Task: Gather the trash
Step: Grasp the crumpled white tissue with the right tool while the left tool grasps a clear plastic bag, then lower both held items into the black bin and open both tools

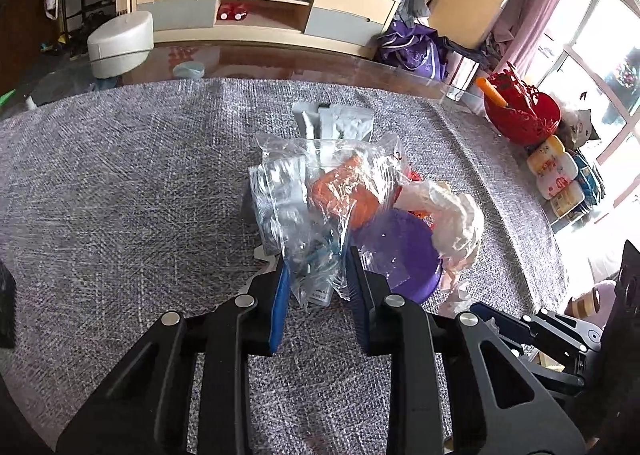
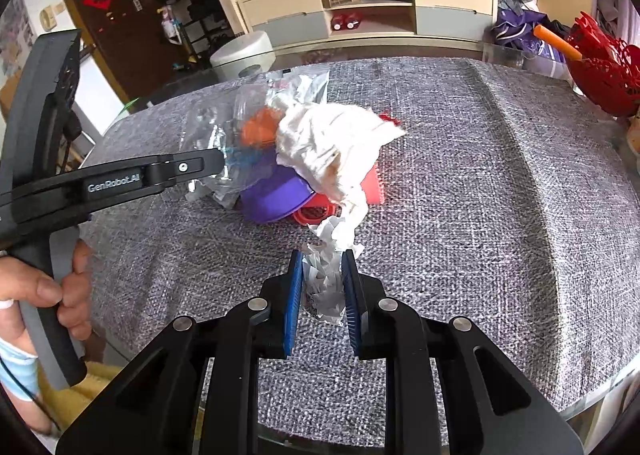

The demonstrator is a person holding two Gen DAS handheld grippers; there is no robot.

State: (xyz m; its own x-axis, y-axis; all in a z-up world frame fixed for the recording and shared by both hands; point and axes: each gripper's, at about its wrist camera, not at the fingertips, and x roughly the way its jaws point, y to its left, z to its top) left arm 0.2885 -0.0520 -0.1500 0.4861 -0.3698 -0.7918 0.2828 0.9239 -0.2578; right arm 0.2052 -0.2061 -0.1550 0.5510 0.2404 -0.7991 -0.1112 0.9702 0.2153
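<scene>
A heap of trash lies mid-table on the grey cloth. It holds a clear plastic bag (image 1: 316,211) with orange items inside, a purple bowl (image 1: 400,251), and crumpled white tissue (image 1: 452,223). My left gripper (image 1: 316,279) is shut on the near end of the clear plastic bag. In the right wrist view my right gripper (image 2: 322,279) is shut on a crumpled white paper scrap (image 2: 326,279) that trails from the tissue (image 2: 332,139). The purple bowl (image 2: 276,195) and a red lid (image 2: 316,211) sit beneath. The left gripper's arm (image 2: 120,179) reaches in from the left.
A red basket (image 1: 524,111) with an orange stick and yellow jars (image 1: 556,175) stand at the table's right edge. A grey package (image 1: 336,123) lies behind the heap. A cabinet (image 1: 260,3) and a white stool (image 1: 120,43) stand beyond the table.
</scene>
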